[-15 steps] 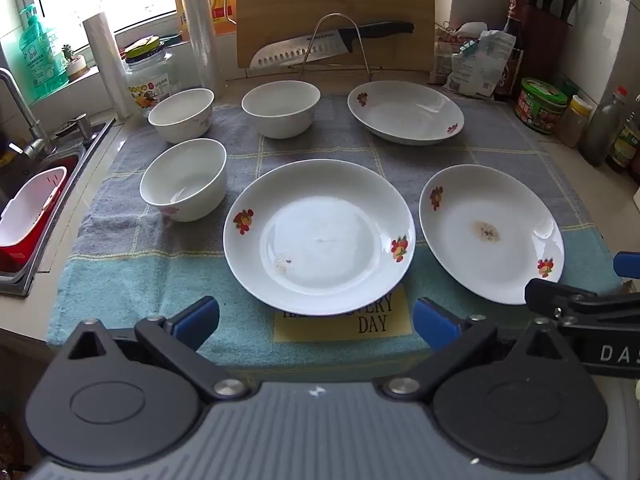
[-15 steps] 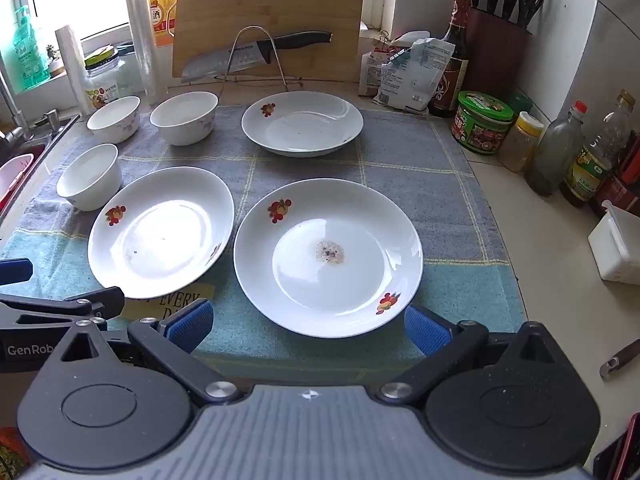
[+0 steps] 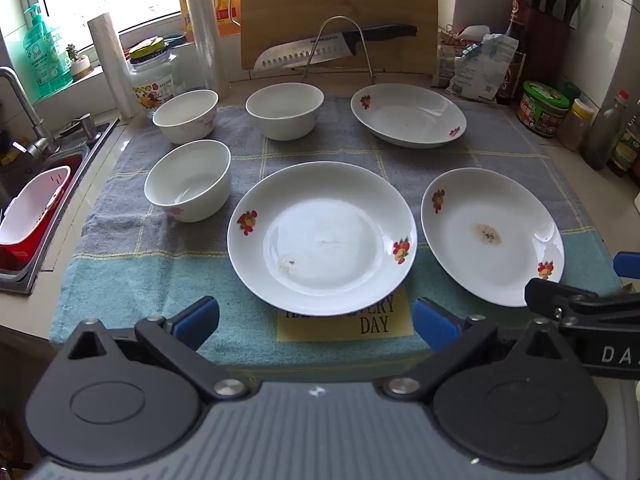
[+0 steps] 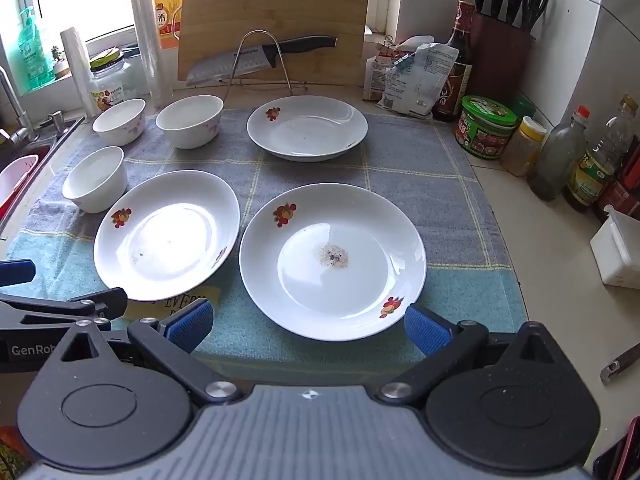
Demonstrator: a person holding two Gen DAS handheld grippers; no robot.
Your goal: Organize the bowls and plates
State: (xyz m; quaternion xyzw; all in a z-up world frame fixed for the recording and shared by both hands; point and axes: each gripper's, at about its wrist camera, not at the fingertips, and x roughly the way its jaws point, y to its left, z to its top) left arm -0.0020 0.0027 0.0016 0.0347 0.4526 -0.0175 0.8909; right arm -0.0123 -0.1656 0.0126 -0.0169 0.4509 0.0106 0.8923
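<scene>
Both claws spread wide, empty, low in frame.
Ahead: three white floral-rimmed ceramic plates (image 4: 332,260), three white round bowls (image 3: 188,180) on grey-blue towel (image 3: 132,280).

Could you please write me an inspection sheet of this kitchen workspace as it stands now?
Surface: checked towel over the counter, yellow label at its near edge.
Job's things: three flowered plates, near-centre, near-right with a brown stain, far; three white bowls, all apart, unstacked.
Clutter: green tub, bottles, knife on a wire rack.
Grippers: left gripper and right gripper open, empty.
Cables: nothing seen.
Surroundings: sink left, cutting board, knife block.
</scene>
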